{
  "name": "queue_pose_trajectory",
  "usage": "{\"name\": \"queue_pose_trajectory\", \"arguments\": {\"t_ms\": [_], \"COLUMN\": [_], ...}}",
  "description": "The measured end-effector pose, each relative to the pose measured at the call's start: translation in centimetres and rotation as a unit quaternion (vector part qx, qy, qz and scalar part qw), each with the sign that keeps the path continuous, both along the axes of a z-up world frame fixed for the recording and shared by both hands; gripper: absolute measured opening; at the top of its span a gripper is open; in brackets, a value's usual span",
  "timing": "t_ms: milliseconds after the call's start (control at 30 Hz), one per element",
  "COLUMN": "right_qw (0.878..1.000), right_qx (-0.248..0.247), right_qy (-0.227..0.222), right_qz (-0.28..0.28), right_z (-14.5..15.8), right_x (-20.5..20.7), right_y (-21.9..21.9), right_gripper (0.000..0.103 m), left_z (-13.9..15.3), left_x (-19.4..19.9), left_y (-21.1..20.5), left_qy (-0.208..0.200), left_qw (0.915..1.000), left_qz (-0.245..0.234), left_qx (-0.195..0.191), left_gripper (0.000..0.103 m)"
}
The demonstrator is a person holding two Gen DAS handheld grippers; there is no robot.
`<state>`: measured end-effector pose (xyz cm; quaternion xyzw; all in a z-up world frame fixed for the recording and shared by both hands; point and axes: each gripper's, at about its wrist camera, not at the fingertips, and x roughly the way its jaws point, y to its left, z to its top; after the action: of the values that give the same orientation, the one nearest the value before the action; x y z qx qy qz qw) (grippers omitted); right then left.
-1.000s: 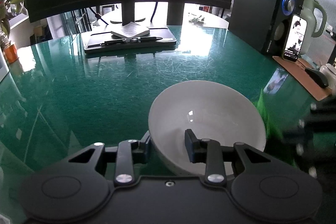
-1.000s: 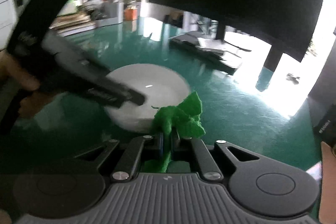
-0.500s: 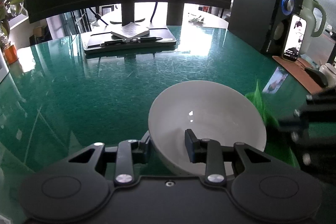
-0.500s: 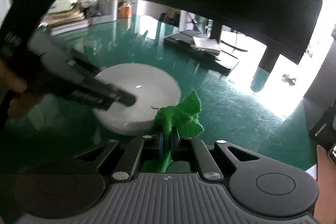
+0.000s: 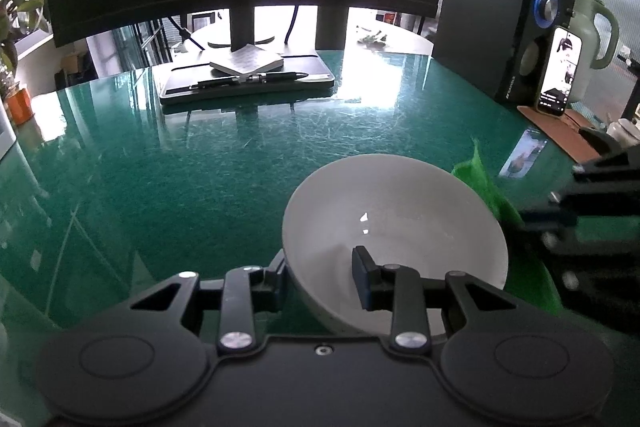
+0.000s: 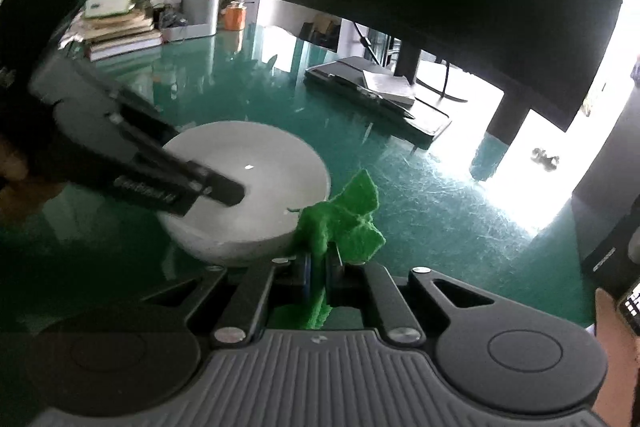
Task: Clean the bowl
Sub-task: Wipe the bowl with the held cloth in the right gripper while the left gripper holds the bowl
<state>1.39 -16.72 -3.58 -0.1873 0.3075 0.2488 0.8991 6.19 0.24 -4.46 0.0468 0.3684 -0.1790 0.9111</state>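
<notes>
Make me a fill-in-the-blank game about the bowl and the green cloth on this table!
1. The right gripper is pinching a ____ cloth.
2. The left gripper straddles the bowl's rim, one finger ____ the bowl.
3. The cloth is ____ the bowl, not in it.
4. The bowl stands on a shiny ____ table.

Missing words: green; inside; beside; green

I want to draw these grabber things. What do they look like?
Both are black plastic. The left gripper has two flat linkage bars with silver screws, round discs at each side, and blue-edged fingers. The right gripper is built the same way, but its base is grey and ribbed with a tiny logo. From the right wrist view, the left one carries blurry white lettering.
</notes>
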Motion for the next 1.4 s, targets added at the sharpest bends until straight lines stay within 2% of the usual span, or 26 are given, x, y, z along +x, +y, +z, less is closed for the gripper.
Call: {"name": "queue_pose_trajectory", "arguments": {"t_ms": [133, 367, 667, 933, 1167, 1400], "right_qw": [1.000, 0.999, 0.999, 0.995, 0.997, 0.995], "right_qx": [0.011, 0.041, 0.047, 0.086, 0.069, 0.081], "right_qy": [0.005, 0.003, 0.004, 0.008, 0.001, 0.008], "right_qz": [0.015, -0.030, -0.023, -0.052, -0.044, -0.054], "right_z": [0.1, 0.2, 0.1, 0.0, -0.2, -0.4], "right_x": [-1.0, 2.0, 0.3, 3.2, 0.5, 2.2], "right_y": [-0.1, -0.9, -1.0, -1.2, -1.2, -1.0], "right_gripper": [0.006, 0.007, 0.007, 0.006, 0.006, 0.006], "left_z": [0.0, 0.0, 0.0, 0.0, 0.1, 0.1], "left_x": [0.0, 0.1, 0.1, -0.1, -0.3, -0.3], "left_y": [-0.1, -0.1, -0.3, -0.3, -0.7, -0.8], "left_qy": [-0.001, 0.000, -0.003, -0.003, -0.009, -0.009], "left_qw": [1.0000, 1.0000, 0.9999, 0.9999, 0.9996, 0.9997], "left_qz": [0.001, -0.003, -0.007, -0.009, -0.015, -0.013], "left_qx": [0.002, 0.003, 0.008, 0.010, 0.020, 0.021], "left_gripper": [0.032, 0.032, 0.033, 0.033, 0.034, 0.034]}}
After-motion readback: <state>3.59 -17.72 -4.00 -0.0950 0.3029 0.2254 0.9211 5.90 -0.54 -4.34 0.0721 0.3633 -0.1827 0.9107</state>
